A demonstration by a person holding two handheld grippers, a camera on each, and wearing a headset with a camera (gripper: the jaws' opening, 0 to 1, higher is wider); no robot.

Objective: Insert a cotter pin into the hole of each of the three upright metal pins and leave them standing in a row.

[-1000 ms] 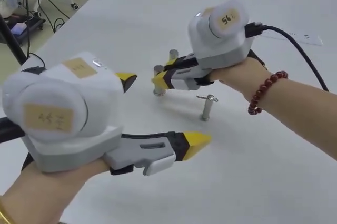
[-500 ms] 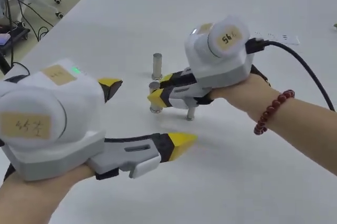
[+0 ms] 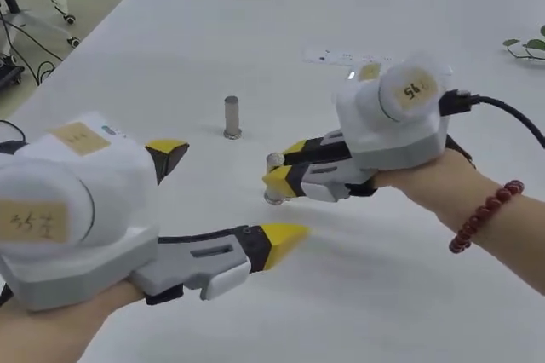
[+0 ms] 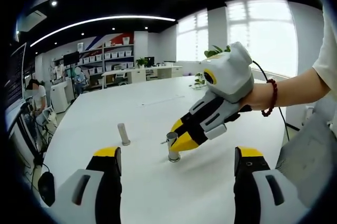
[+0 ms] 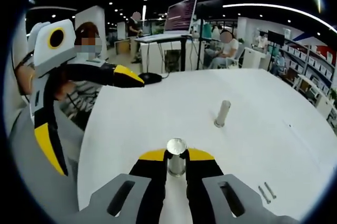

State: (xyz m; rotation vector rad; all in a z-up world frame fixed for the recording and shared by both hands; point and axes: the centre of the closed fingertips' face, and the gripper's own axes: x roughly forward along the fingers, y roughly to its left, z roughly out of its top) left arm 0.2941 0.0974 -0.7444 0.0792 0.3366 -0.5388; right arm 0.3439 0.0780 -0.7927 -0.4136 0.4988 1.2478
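On the white table (image 3: 255,39): one pin gripped

My right gripper (image 3: 279,177) is clamped on an upright metal pin (image 3: 273,161). My left gripper (image 3: 226,197) gapes, holding nothing. Far left of it stands a second pin (image 3: 231,116). The right gripper view adds two thin rods (image 5: 266,191) lying loose.

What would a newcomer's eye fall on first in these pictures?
First comes the right gripper, near the middle of the white table, with its jaws closed on an upright metal pin. Next is the left gripper, open wide in the foreground and holding nothing. A second pin stands alone farther back on the table.
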